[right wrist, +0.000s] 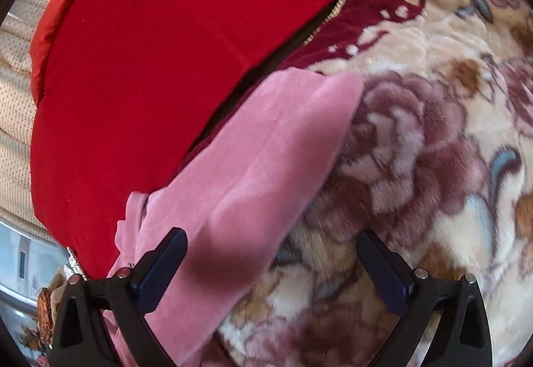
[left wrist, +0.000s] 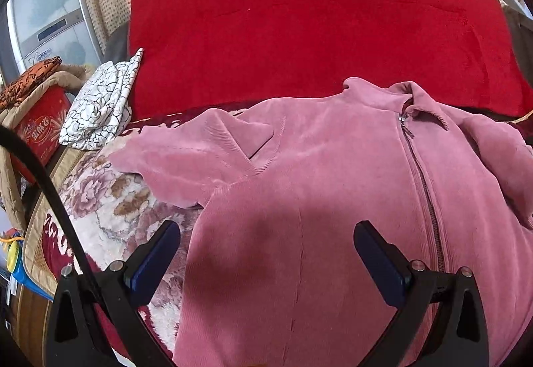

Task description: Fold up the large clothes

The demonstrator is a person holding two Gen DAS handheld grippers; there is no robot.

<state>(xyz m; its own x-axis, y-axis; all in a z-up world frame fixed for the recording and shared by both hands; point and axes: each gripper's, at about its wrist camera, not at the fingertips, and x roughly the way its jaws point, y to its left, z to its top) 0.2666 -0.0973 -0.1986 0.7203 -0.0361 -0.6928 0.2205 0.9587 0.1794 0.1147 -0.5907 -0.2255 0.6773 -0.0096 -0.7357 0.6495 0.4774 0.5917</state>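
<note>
In your left wrist view, your left gripper [left wrist: 266, 253] hangs with its fingers [left wrist: 156, 260] spread wide and holding nothing, just above the pink jacket [left wrist: 333, 183]. The jacket lies front up on the flowered blanket [left wrist: 110, 200], zipper [left wrist: 423, 187] closed, collar at the far side. One sleeve [left wrist: 193, 157] is folded across at the left. Beyond the jacket sits a red quilt [left wrist: 299, 27]. A white patterned cloth [left wrist: 100, 104] lies at the far left, beside a red box [left wrist: 40, 130].

In your right wrist view, your right gripper [right wrist: 271, 263] is also wide open and empty. The other pink sleeve [right wrist: 266, 160] stretches away from you across the blanket, passing over the left finger's side. The red quilt fills the far left.
</note>
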